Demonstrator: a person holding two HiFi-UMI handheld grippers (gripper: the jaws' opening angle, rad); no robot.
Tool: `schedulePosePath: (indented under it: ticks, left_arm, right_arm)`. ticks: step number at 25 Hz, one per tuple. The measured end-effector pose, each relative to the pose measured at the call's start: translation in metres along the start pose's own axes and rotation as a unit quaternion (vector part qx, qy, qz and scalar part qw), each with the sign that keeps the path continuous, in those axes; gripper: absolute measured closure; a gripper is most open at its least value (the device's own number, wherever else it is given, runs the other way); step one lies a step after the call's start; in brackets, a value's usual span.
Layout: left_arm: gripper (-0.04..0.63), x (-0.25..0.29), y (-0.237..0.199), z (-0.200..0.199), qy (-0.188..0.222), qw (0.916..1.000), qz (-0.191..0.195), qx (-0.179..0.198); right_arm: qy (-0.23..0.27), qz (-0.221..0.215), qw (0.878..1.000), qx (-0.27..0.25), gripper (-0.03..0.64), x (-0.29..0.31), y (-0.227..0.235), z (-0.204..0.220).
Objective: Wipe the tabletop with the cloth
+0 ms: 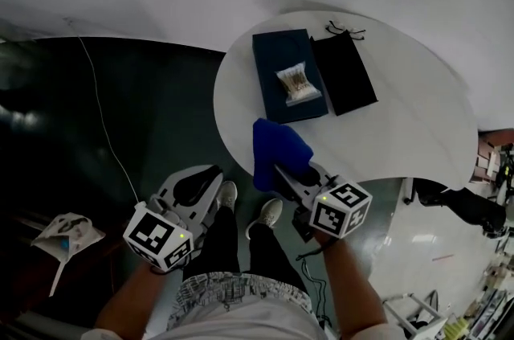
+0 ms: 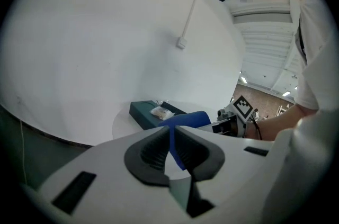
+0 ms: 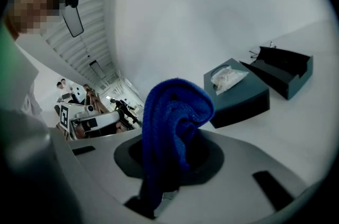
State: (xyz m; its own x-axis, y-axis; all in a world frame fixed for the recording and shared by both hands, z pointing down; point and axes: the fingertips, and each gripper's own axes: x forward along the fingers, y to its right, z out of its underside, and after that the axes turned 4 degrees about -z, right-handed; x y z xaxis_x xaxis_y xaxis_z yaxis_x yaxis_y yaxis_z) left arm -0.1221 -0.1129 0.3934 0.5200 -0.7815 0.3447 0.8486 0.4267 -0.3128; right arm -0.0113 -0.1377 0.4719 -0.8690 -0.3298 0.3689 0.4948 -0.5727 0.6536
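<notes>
A blue cloth (image 1: 277,149) hangs bunched at the near edge of the round white table (image 1: 401,113). My right gripper (image 1: 283,171) is shut on it; in the right gripper view the cloth (image 3: 172,122) rises out from between the jaws and droops over them. My left gripper (image 1: 201,179) is off the table, lower left, over the dark floor. Its jaws stand together with nothing between them (image 2: 170,143). Past them, the left gripper view shows the blue cloth (image 2: 190,118) and the right gripper.
On the table's far side lie a dark blue box (image 1: 277,61) with a clear packet (image 1: 297,83) on it, a black pouch (image 1: 344,73) and folded glasses (image 1: 345,30). A white cable (image 1: 104,121) and a white bag (image 1: 68,232) lie on the floor at left.
</notes>
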Motion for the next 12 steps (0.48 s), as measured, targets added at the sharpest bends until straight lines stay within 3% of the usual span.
schedulePosePath:
  ticks: [12]
  left_arm:
    - [0.551, -0.011, -0.039, 0.025, -0.024, 0.9989, -0.034, -0.021]
  right_arm:
    - [-0.058, -0.018, 0.998, 0.022, 0.526, 0.066, 0.020, 0.031]
